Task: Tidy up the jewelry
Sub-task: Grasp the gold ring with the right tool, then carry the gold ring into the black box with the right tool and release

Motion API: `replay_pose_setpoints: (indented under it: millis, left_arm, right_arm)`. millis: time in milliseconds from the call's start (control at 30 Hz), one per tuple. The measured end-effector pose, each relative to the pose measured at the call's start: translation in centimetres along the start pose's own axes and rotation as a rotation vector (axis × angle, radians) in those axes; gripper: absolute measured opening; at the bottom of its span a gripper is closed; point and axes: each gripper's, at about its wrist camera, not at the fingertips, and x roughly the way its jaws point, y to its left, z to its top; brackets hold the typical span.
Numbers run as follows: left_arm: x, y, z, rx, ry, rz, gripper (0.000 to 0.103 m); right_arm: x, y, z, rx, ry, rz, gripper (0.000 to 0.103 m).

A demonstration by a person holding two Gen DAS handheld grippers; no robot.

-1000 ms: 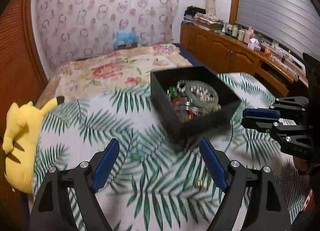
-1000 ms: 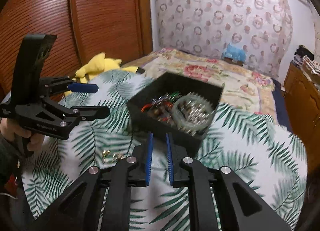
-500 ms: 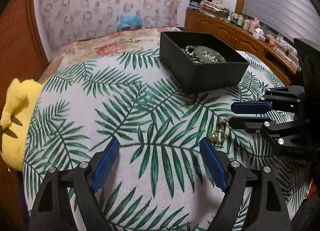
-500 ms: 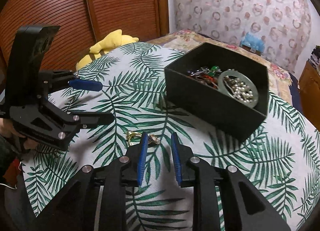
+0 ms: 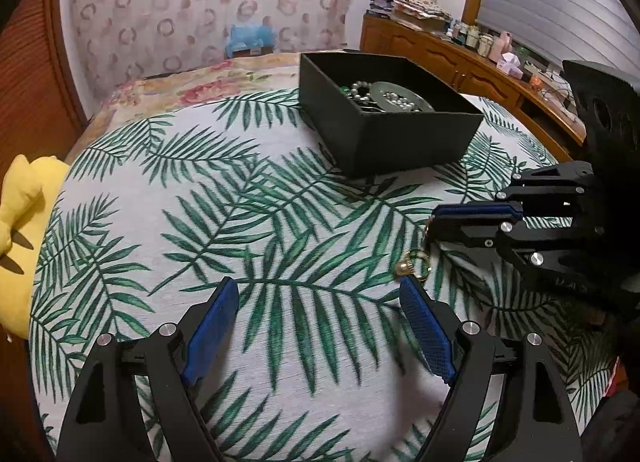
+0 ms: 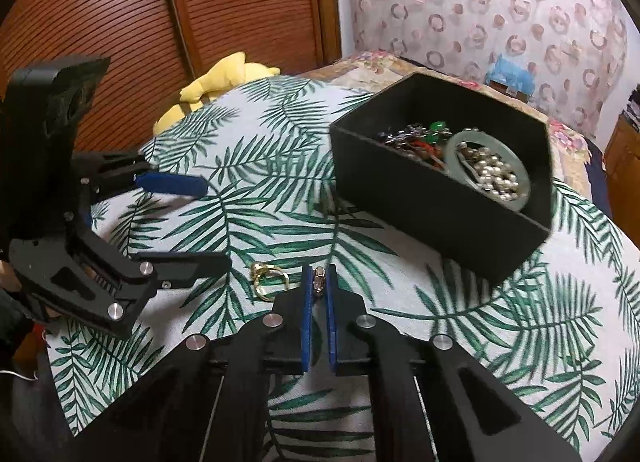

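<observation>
A black box (image 5: 384,133) (image 6: 440,197) holds several pieces of jewelry, among them a pale green bangle (image 6: 488,169) and pearl beads. A gold ring (image 6: 269,281) (image 5: 412,265) lies on the palm-leaf cloth. My right gripper (image 6: 319,282) is shut on a small gold and pearl piece (image 6: 319,281) just right of the ring, down at the cloth. It shows from the side in the left wrist view (image 5: 434,221). My left gripper (image 5: 316,326) is open and empty, low over the cloth, with the ring just beyond its right fingertip.
A yellow plush toy (image 5: 20,221) (image 6: 216,81) lies at the bed's edge by the wooden sliding doors. A wooden sideboard (image 5: 460,57) with small bottles stands at the far right. A blue plush (image 5: 250,37) sits by the patterned wall.
My right gripper has dropped to the cloth and closed on the small piece beside the ring. My left gripper has come nearer to the ring, still open.
</observation>
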Motion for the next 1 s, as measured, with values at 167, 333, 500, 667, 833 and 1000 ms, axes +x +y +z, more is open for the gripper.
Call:
replay_pose_setpoints:
  millis: [167, 333, 500, 667, 833, 1000]
  left_arm:
    - [0.2, -1.2, 0.5, 0.017, -0.014, -0.019, 0.079]
    - [0.4, -2.5, 1.0, 0.044, -0.018, -0.033, 0.055]
    - [0.9, -3.5, 1.2, 0.066, -0.009, -0.046, 0.032]
    - [1.2, -4.1, 1.1, 0.093, 0.004, -0.039, 0.013]
    - [0.9, -4.0, 1.1, 0.098, -0.006, -0.036, 0.009]
    - [0.1, -3.4, 1.9, 0.081, -0.038, -0.027, 0.009]
  right_arm:
    - [-1.5, -1.0, -0.6, 0.011, -0.017, -0.030, 0.007]
    - [-2.3, -1.8, -1.6, 0.027, -0.019, -0.054, 0.007]
    - [-2.6, -2.5, -2.2, 0.048, -0.016, -0.058, 0.007]
    - [-2.5, -2.5, -2.3, 0.049, -0.019, -0.058, 0.007]
    - [-3.0, -3.0, -2.3, 0.051, -0.025, -0.057, 0.007]
    - [-3.8, -3.3, -1.7, 0.047, -0.041, -0.062, 0.007]
